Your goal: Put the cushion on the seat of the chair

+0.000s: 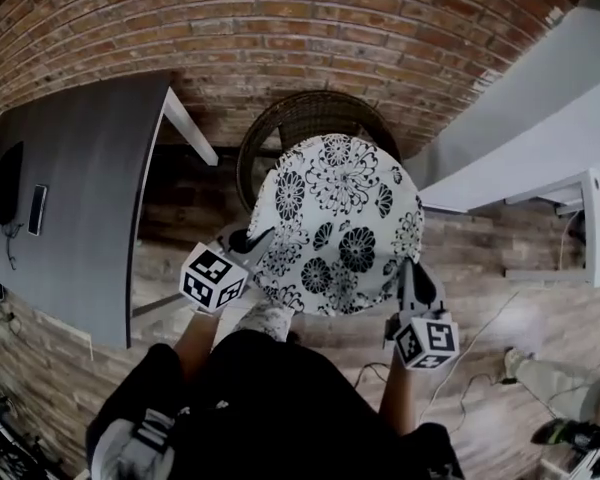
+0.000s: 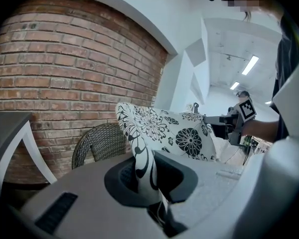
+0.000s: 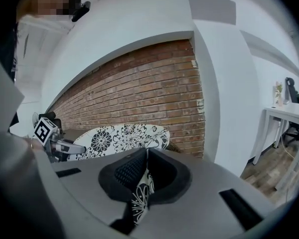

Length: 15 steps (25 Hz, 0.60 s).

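Left gripper, right gripper pinch cushion.

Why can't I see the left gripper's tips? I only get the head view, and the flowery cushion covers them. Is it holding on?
Observer: Yes. The left gripper view shows the left gripper with its jaws shut on a fold of the cushion.
Operator: And the other one?
Observer: The right gripper view shows the right gripper pinching the cushion's opposite edge, jaws shut on the fabric.
Operator: Is it lying on the chair?
Observer: The seat is hidden in every view, so I can't tell. In the left gripper view, the cushion's near corner shows higher than the top of the wicker chair back.
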Tool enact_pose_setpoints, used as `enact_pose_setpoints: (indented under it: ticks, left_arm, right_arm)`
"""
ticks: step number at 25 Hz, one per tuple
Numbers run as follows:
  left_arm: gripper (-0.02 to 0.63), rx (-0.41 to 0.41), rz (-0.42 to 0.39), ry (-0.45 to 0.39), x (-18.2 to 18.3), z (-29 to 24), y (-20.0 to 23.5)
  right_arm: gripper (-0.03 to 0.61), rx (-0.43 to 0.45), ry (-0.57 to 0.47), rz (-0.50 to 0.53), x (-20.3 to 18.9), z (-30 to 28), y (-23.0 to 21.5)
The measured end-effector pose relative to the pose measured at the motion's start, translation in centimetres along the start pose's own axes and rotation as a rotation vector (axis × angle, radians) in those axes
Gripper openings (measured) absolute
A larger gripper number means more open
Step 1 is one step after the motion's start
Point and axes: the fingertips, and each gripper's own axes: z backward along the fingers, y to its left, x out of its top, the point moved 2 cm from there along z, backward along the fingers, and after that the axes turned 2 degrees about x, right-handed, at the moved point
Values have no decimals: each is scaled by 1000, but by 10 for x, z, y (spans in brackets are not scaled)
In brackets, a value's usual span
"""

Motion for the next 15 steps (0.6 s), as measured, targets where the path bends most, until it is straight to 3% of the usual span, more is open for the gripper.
enact_pose_setpoints:
  ticks: [15]
  left_arm:
    - [12,-87,30,28,0,-6,11]
  right_arm:
    - [9,-87,85,71,16,-3,9]
